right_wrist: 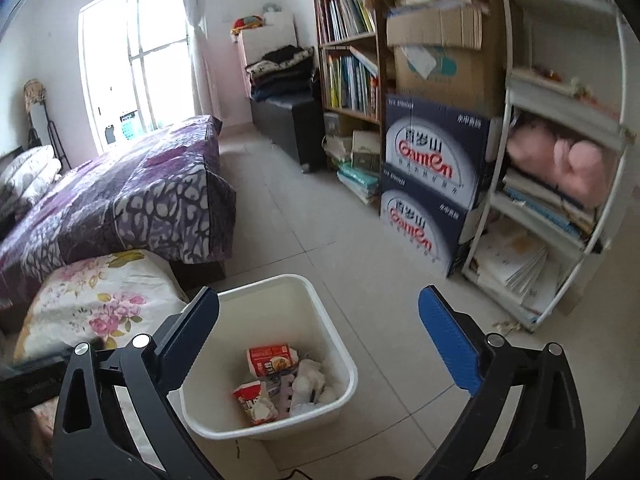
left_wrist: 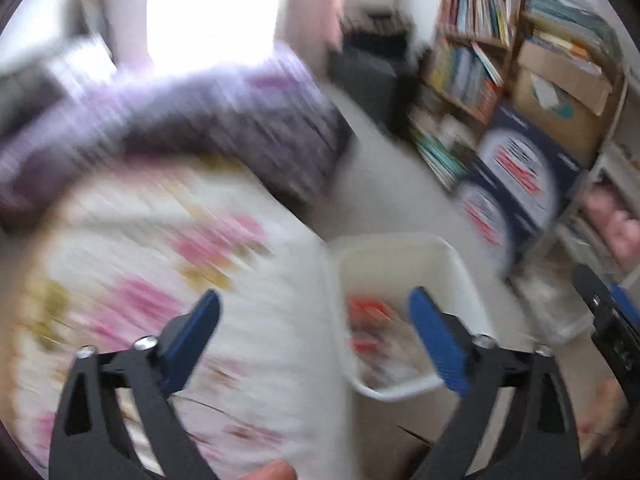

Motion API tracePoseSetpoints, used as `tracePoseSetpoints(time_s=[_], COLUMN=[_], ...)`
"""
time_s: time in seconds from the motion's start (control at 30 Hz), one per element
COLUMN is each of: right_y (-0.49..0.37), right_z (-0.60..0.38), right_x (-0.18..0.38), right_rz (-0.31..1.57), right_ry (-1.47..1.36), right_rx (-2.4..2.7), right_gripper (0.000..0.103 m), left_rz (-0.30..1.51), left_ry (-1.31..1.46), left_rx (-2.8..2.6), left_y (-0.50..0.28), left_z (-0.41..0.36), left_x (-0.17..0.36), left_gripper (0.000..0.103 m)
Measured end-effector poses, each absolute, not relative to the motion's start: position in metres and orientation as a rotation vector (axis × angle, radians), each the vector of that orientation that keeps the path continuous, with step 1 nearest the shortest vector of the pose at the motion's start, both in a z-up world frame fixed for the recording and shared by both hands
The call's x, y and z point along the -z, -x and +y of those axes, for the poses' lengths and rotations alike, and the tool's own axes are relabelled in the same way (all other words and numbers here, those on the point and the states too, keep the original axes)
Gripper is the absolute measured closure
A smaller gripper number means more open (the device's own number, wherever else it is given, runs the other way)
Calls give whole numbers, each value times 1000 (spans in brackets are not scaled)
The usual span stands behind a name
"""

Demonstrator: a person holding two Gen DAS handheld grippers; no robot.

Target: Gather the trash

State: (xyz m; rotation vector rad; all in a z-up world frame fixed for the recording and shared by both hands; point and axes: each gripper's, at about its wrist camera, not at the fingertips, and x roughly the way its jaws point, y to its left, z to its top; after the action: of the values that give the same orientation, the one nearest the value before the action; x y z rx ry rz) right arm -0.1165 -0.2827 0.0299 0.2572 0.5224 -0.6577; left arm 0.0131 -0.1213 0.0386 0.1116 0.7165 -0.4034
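A white plastic bin (right_wrist: 320,320) stands on the tiled floor beside a floral cushion (right_wrist: 100,300). Inside lie red snack wrappers (right_wrist: 270,358) and crumpled white tissues (right_wrist: 310,380). My right gripper (right_wrist: 320,336) hovers above the bin, open, with nothing between its blue pads. In the blurred left wrist view, my left gripper (left_wrist: 316,340) is open too, over the cushion's (left_wrist: 180,280) edge and the bin (left_wrist: 400,264), holding nothing. The other gripper's black body (left_wrist: 608,320) shows at the right edge there.
A bed with a purple patterned cover (right_wrist: 120,196) lies to the left. Stacked blue cartons (right_wrist: 432,184), a bookshelf (right_wrist: 348,60) and a white rack (right_wrist: 560,160) line the right wall. A dark cabinet with folded clothes (right_wrist: 284,92) stands at the back.
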Motion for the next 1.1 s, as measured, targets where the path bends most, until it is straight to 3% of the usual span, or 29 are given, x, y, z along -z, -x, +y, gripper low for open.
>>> tracePoseSetpoints(time_s=[0.1, 1.1], right_y=[125, 122], right_z=[-261, -217], right_x=[-26, -6], right_rz=[494, 505], right_ry=[-219, -142], right_rx=[662, 570], right_gripper=[7, 7], left_rz=[603, 626], left_ry=[-114, -158], left_rx=[307, 178], left_y=[14, 40], left_z=[-101, -78], left_x=[-50, -25], left_gripper=[7, 7])
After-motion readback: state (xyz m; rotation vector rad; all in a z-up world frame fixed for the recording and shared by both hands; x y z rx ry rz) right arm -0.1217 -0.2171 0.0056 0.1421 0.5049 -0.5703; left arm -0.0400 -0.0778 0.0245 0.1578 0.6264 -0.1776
